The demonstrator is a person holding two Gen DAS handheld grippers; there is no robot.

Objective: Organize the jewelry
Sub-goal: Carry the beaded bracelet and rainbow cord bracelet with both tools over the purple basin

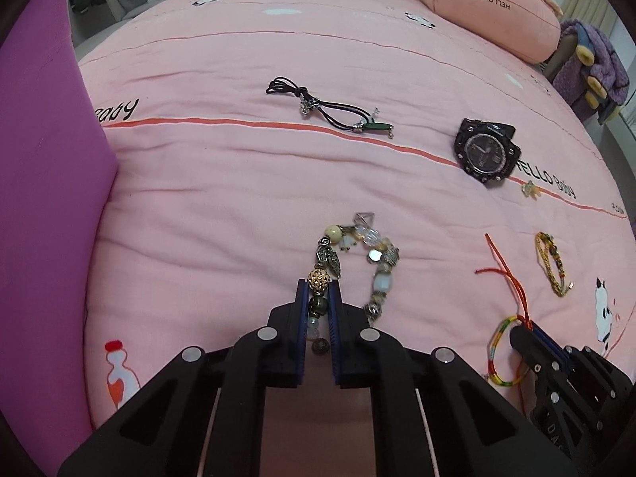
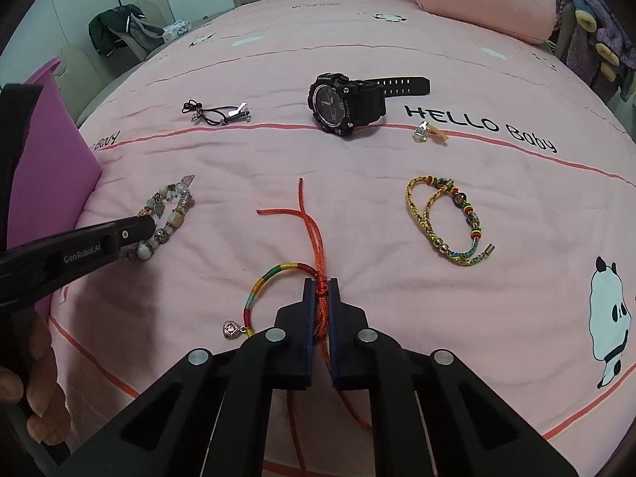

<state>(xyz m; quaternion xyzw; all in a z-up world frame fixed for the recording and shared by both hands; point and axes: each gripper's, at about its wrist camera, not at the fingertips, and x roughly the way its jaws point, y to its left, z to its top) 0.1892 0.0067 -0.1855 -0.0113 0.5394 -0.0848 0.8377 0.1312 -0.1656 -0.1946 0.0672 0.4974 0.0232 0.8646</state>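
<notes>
Left claw [image 1: 318, 302] is pinching the bead bracelet [image 1: 357, 266], its blue pads pressed on the gold and dark beads at the near-left part of the loop; rest of the loop is lying on the pink bedspread [image 1: 238, 198]. Right claw [image 2: 321, 298] is pinching the rainbow cord bracelet [image 2: 274, 278] at its red knot, w/ red cord ends trailing far and near of the pads. A small silver heart charm [image 2: 229, 329] is hanging off that cord at near left.

In the right wrist view, the left claw is coming in from the left edge, tip on the bead bracelet, and a hand [image 2: 35, 389] is showing at the near-left corner.

Other pieces are lying loose on the bed: black watch [image 2: 342, 103] at far centre, black cord necklace [image 2: 214, 113] far left, small clear charm [image 2: 423, 133] just right of the watch, yellow braided bracelet [image 2: 445, 218] w/ beads at right, well apart from both claws. A magenta box [image 1: 43, 198] is standing along the left side. A pink pillow [image 1: 489, 12] is sitting at far right, a yellow item beside it at the far edge; can't tell what it is.
</notes>
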